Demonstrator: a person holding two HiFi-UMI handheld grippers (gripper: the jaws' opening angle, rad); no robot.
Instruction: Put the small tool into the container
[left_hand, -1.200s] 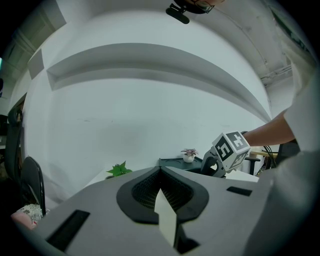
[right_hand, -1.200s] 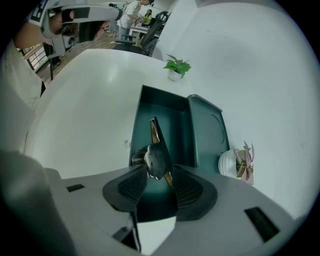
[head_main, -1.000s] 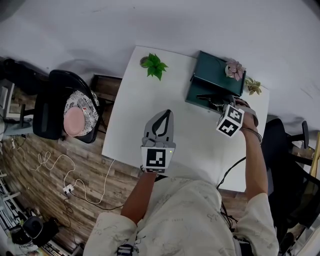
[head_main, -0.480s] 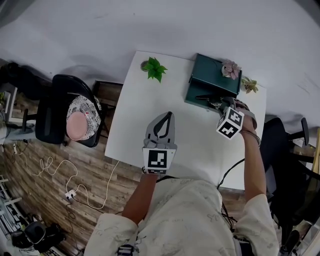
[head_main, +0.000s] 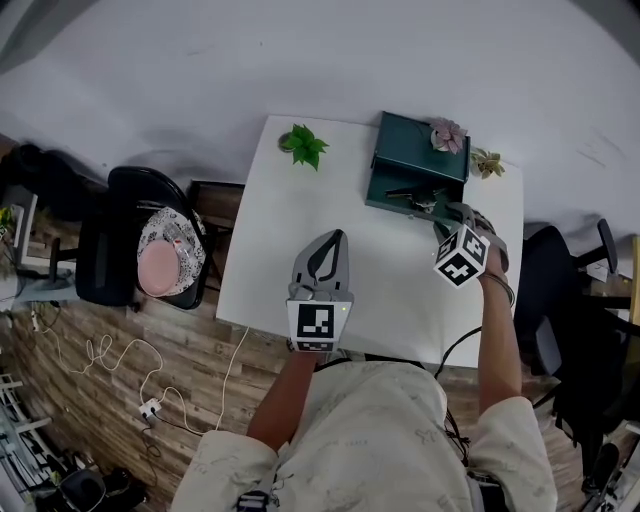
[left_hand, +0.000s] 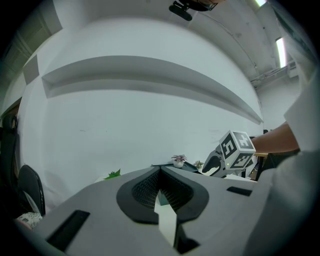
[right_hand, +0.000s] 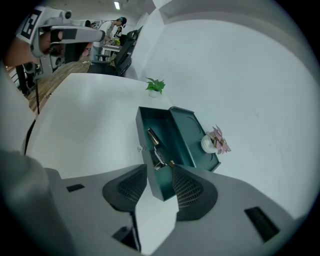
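A dark green box (head_main: 392, 176) stands open at the table's far right, its lid tipped back. The small metal tool (head_main: 413, 196) lies inside it on the box floor (right_hand: 169, 131), seen as a slim tool (right_hand: 153, 141) near the front end. My right gripper (head_main: 447, 216) hovers just short of the box's near end; in the right gripper view this right gripper (right_hand: 159, 170) is open and holds nothing. My left gripper (head_main: 334, 236) hangs over the table's middle, shut and empty, and the left gripper (left_hand: 160, 171) points towards the wall.
A small green plant (head_main: 303, 145) sits at the table's far left corner. A pink flower pot (head_main: 446, 133) rests on the box lid, with another small plant (head_main: 486, 162) beside it. A black chair with a pink cushion (head_main: 150, 250) stands left of the white table (head_main: 270, 250).
My right gripper has drawn back a little from the box, with the tool still lying inside. The left gripper has barely moved. The head view has shifted slightly.
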